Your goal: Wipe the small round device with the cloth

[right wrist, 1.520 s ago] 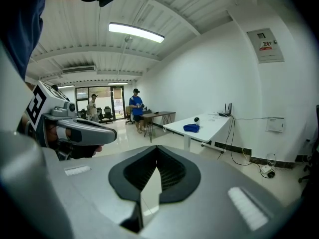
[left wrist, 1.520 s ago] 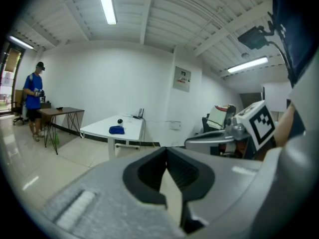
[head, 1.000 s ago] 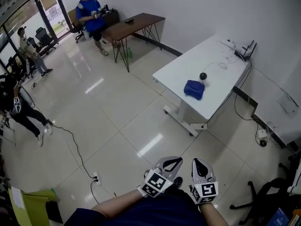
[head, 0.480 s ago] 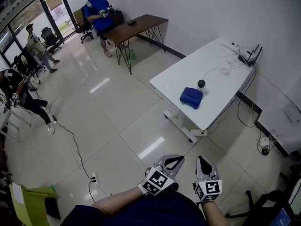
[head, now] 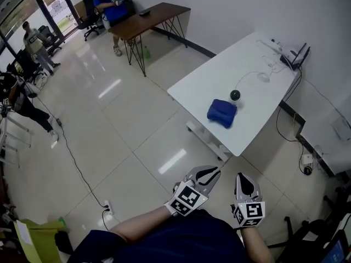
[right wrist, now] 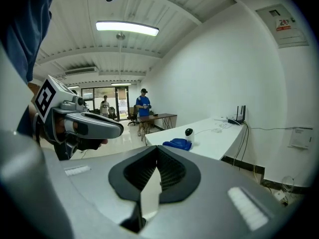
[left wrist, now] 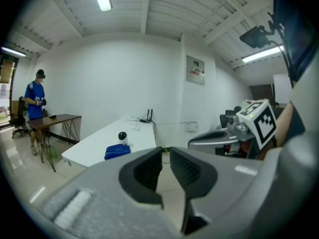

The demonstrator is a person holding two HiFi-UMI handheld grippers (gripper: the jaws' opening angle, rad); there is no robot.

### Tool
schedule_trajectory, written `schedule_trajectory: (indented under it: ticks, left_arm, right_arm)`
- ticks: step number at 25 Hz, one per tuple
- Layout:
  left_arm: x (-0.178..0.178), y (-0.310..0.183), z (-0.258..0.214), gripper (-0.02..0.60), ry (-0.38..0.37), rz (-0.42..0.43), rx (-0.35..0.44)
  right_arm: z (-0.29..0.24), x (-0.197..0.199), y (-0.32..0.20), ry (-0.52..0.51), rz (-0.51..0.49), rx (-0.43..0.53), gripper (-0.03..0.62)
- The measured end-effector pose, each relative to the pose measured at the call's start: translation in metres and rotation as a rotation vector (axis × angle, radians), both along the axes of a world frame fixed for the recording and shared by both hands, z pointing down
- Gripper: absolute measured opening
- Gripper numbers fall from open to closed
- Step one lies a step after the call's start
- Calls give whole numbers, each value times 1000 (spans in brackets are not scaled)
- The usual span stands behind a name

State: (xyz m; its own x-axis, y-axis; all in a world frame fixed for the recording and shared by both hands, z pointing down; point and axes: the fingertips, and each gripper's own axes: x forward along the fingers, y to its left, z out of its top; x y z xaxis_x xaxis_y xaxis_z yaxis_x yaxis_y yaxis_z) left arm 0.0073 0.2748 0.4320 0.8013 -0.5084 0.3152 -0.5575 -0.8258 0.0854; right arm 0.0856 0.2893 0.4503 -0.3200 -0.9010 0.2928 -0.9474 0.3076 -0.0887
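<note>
Left hand-held gripper (head: 215,172) opening, empty; right hand-held gripper (head: 242,177) closed, empty. Crumpled blue cloth (head: 222,113) on white desk (head: 241,64) looks soft: pinch raised fold.

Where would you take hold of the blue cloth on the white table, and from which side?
Pinch the bunched top of the blue cloth from above, coming over the near edge of the white table. It lies in a soft heap, so a fold likely stands up to grab. The small round device sits close on its far side, best avoided.

Bare tabletop (head: 219,73) around cloth (head: 221,113), device (head: 235,95)
</note>
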Motion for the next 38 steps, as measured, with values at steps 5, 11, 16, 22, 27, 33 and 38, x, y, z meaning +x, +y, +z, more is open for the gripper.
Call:
schedule_trajectory:
  ticks: [5, 11, 16, 22, 27, 33, 38]
  left_arm:
    - [-9, -65, 9, 51, -15, 14, -7]
    - [-26, -144, 31, 64, -68, 54, 4]
    - [-21, -206, 65, 142, -154, 153, 17]
    - [5, -257, 115, 187, -271, 282, -4]
    - [22, -283, 148, 215, -372, 322, -53]
    - [32, -284, 186, 217, -466, 437, -138]
    - [27, -298, 210, 148, -518, 405, -188]
  right_arm:
    - [5, -5, -59, 35, 17, -37, 12]
    - [15, -16, -124, 79, 0, -77, 14]
    - [42, -13, -179, 123, -40, -137, 128]
    - [91, 5, -228, 171, -144, -259, 252]
    - [128, 15, -269, 157, -217, -319, 265]
    - [158, -6, -292, 236, -442, -331, 270]
    - [176, -26, -298, 351, -584, -328, 267]
